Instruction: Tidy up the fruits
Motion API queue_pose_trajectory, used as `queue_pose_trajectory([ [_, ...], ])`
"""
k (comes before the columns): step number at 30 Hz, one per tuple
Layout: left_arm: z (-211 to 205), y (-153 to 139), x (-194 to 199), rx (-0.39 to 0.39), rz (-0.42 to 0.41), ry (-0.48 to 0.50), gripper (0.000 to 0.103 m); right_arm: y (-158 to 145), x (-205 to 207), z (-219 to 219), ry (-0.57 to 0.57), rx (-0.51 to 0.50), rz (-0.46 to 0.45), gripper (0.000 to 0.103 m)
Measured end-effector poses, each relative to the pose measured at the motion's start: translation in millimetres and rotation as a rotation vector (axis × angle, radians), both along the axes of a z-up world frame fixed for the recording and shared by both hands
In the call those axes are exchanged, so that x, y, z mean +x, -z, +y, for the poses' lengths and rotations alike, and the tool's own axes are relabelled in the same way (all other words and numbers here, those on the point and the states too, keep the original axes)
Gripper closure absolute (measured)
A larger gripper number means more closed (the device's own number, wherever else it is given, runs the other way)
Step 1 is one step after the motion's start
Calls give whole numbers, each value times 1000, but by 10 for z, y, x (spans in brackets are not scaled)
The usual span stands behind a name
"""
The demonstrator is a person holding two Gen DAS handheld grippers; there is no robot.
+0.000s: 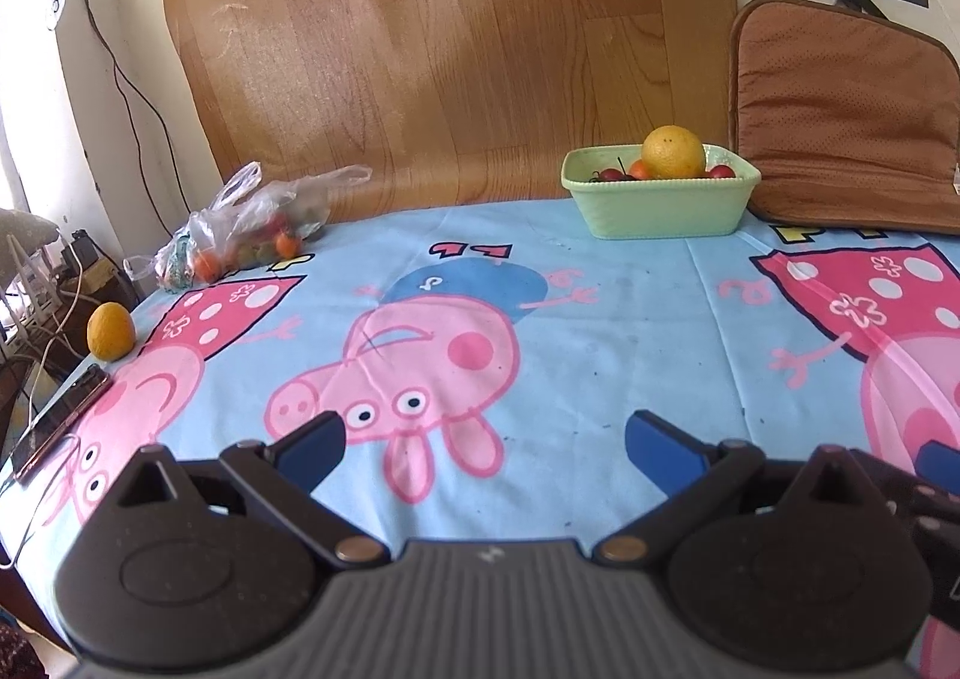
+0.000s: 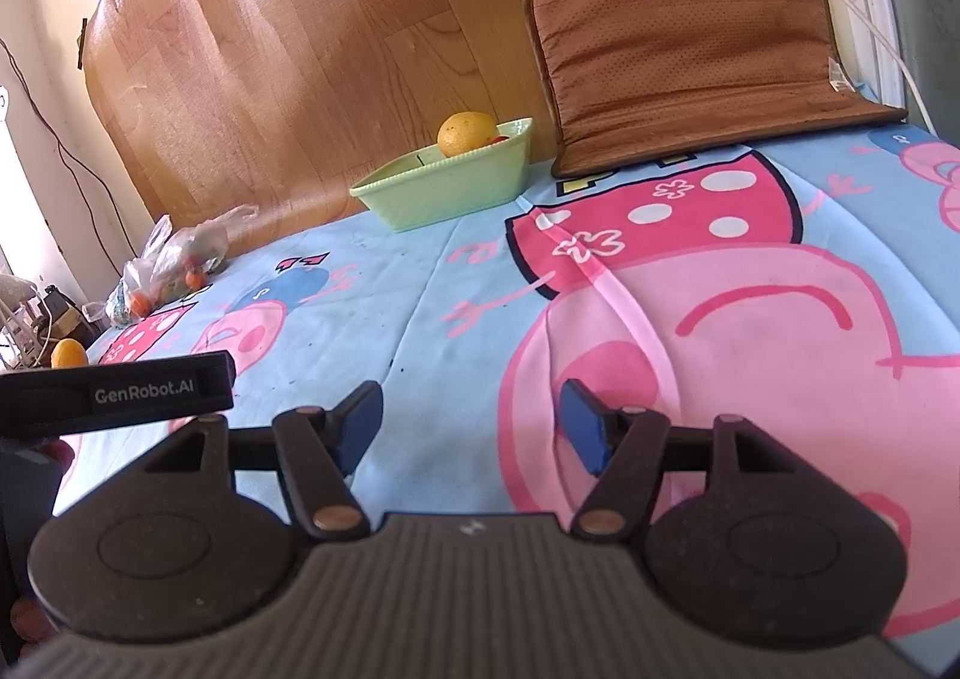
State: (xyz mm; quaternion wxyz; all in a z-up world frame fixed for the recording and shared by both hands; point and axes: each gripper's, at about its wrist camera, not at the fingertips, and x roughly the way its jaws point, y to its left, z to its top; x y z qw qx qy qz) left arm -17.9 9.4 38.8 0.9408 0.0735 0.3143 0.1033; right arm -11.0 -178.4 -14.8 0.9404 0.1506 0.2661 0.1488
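Observation:
A light green basket [image 1: 660, 211] stands at the back of the table with a large orange [image 1: 672, 150] and small red and orange fruits in it; it also shows in the right wrist view [image 2: 444, 193]. A second orange [image 1: 110, 331] sits alone at the table's left edge, also seen in the right wrist view [image 2: 68, 353]. A clear plastic bag [image 1: 252, 235] with small fruits lies at the back left. My left gripper [image 1: 483, 442] is open and empty, low over the cloth. My right gripper [image 2: 471, 427] is open and empty, to its right.
A blue cartoon-pig cloth [image 1: 600, 319] covers the table. A brown cushion [image 1: 852, 114] leans on the wall right of the basket. A phone [image 1: 60, 421] lies at the left edge. A wood-pattern board [image 1: 450, 48] stands behind.

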Motion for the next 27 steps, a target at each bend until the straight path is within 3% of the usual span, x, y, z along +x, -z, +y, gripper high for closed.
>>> queue_pose_trajectory([
  [6,18,13,22,-6,21,-5,0,3,-2,-1,2,0,-2,35],
  [16,65,75,76,55,43,-48,0,0,0,-13,5,-1,-9,35],
  [27,28,56,80,54,55,-4,0,-19,14,-5,-5,-2,-19,35],
])
